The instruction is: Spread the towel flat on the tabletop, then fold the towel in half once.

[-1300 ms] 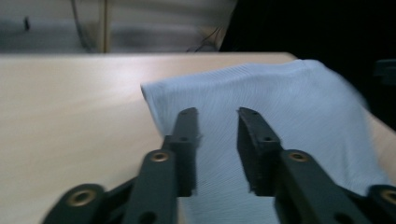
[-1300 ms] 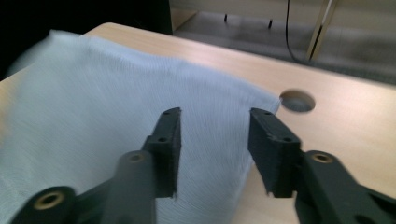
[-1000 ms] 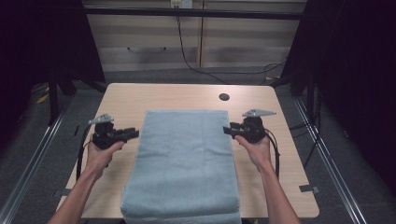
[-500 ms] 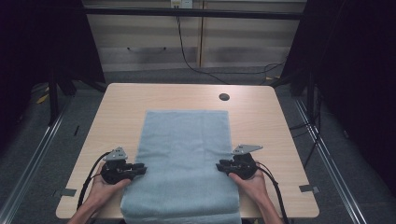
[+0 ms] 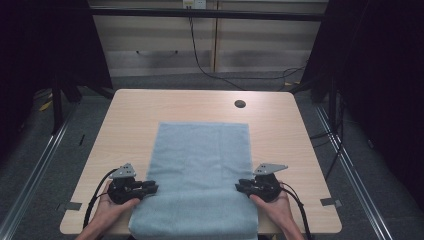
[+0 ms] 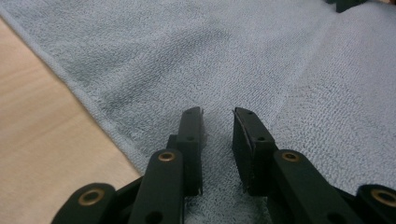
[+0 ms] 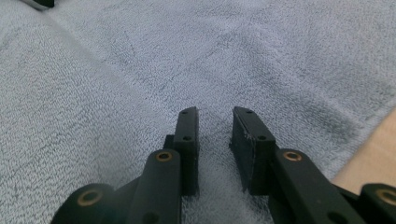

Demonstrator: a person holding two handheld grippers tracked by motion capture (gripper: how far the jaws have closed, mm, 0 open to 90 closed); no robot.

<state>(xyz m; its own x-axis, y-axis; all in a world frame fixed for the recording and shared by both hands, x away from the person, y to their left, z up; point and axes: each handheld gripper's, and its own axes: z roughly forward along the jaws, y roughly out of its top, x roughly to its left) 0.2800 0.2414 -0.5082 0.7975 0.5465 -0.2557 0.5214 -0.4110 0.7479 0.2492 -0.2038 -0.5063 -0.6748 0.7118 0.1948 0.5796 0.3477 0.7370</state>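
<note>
A light blue towel (image 5: 200,170) lies flat down the middle of the wooden table (image 5: 130,120), its near end hanging over the front edge. My left gripper (image 5: 154,187) rests at the towel's left edge near the front and points inward. In the left gripper view its jaws (image 6: 218,112) stand a little apart over the towel (image 6: 261,60), pinching nothing. My right gripper (image 5: 239,186) sits at the towel's right edge, also pointing inward. Its jaws (image 7: 215,111) have just been closing to a narrow gap, with only flat cloth (image 7: 140,70) beneath it.
A round cable hole (image 5: 240,104) sits in the table's far right part. Bare wood runs on both sides of the towel. Dark floor, metal rails and cables surround the table. The opposite gripper's tip shows far off in each gripper view.
Both hands have slid along the towel's sides from its middle toward the near end and lower. The right jaws have narrowed.
</note>
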